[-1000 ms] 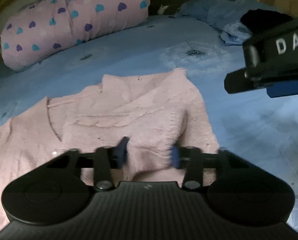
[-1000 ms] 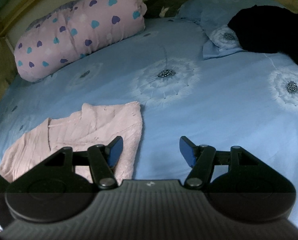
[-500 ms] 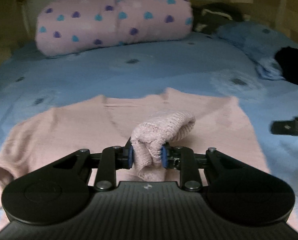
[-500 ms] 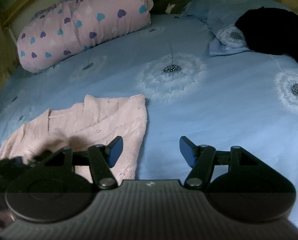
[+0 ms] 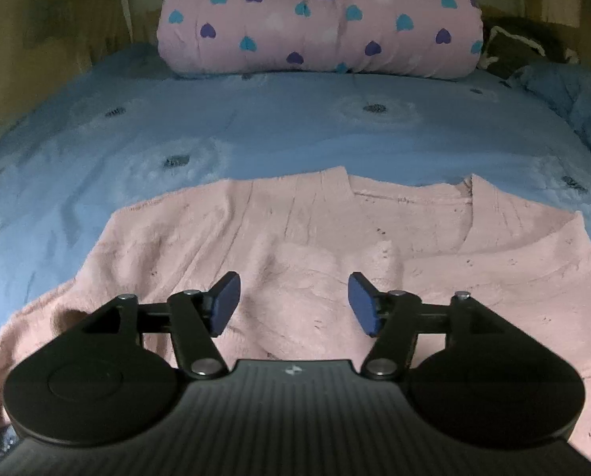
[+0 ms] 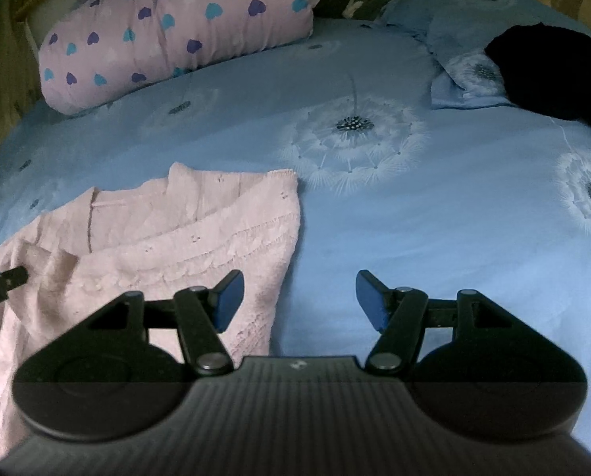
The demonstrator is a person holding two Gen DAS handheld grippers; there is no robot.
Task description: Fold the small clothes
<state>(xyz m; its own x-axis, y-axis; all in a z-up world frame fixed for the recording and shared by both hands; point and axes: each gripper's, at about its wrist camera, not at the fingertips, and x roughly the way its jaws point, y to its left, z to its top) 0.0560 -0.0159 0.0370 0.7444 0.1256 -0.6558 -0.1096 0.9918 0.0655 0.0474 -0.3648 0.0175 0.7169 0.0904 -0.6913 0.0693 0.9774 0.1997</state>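
A small pink knitted sweater [image 5: 295,238] lies on the blue bedsheet, its right sleeve folded across the chest. My left gripper [image 5: 293,303] hovers just over the sweater's middle, its jaws opening, and nothing is pinched between the blue pads. In the right wrist view the same sweater [image 6: 168,238] lies at the lower left. My right gripper [image 6: 299,299] stands open beside the sweater's right edge, over bare sheet. One finger tip of the left gripper [image 6: 1,283] pokes in at the left edge of that view.
A pink bolster pillow with hearts [image 5: 319,20] lies across the head of the bed. A blue pillow [image 6: 466,75] and a black garment [image 6: 557,75] sit at the far right. Blue dandelion-print sheet [image 6: 414,198] stretches to the right of the sweater.
My left gripper carried the sleeve cuff leftward across the sweater, then let go of it and its jaws spread apart. The right gripper barely moved.
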